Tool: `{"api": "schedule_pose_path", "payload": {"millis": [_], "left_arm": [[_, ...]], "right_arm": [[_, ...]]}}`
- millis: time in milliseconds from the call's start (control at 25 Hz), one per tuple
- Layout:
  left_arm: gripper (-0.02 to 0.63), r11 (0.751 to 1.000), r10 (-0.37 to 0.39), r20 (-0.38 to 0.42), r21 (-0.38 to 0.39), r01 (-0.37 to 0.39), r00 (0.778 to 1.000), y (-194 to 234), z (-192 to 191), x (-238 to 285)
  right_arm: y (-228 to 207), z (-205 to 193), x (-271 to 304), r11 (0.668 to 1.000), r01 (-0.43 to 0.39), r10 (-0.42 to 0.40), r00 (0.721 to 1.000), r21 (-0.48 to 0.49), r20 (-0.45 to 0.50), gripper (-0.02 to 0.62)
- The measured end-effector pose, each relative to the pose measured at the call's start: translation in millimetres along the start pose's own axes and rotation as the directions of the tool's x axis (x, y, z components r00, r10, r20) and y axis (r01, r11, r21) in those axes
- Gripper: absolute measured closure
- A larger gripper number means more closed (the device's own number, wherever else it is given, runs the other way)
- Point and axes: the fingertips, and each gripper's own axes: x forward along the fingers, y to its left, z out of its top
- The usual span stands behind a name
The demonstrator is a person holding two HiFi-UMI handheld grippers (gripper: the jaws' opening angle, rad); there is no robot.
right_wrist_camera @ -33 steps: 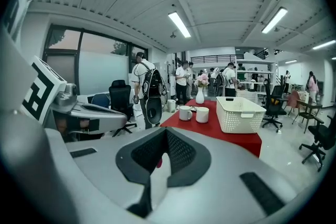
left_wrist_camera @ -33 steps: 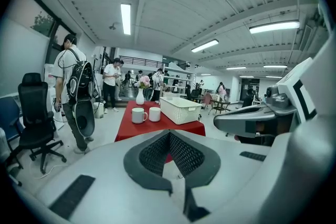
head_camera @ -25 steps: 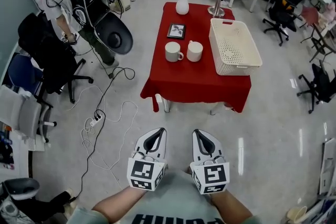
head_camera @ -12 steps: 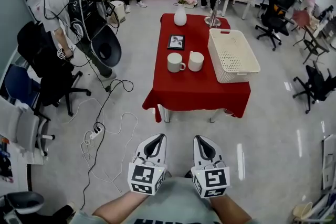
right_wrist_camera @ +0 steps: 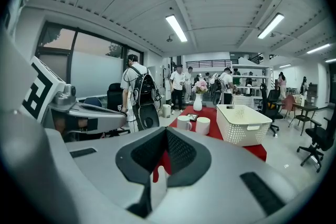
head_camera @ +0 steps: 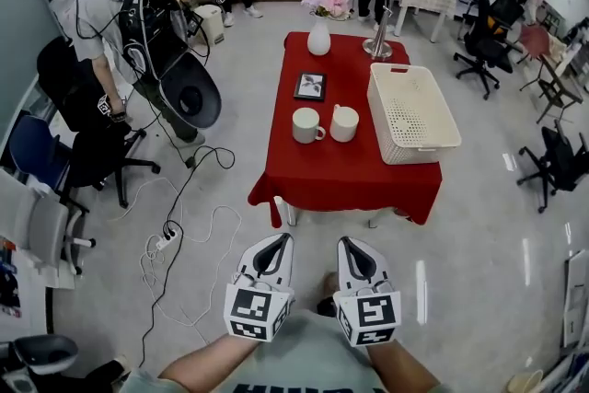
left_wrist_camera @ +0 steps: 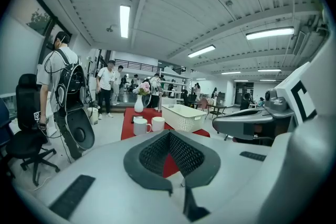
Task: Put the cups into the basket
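Lower in view now, the red-clothed tabletop (head_camera: 345, 175) holds 2 white ceramic cups (head_camera: 306, 125) beside a white perforated plastic basket (head_camera: 411, 149); left claw (head_camera: 273, 240) and right claw (head_camera: 351, 242) ride closed, empty (just approaching).

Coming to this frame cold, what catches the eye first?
The red-clothed table in mid-floor, with a white basket on its right side and two white cups side by side left of it. Nearer, the left gripper and right gripper hang shut and empty, short of the table.

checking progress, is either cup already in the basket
No, the handled mug and the cup beside it both stand on the red tablecloth, left of the white basket.
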Motion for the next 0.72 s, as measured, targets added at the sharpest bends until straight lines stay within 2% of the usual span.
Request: {"api": "schedule_pose_path", "payload": {"millis": [320,720], "left_arm": [[0.6,0.999,0.039,-0.022,-0.005,-0.039,0.999,2.7,14.5,60.9],[0.6,0.993,0.117,-0.034,-0.011,-0.118,0.992,3.1,24.6,110.8]], "right_arm": [[-47.7,7.8,44.2,0.999,-0.043,0.043,0.999,-0.01,-0.032,0.584],[-83.2,9.4,82.4,0.99,-0.137,0.136,0.989,-0.025,-0.051,0.584]]}}
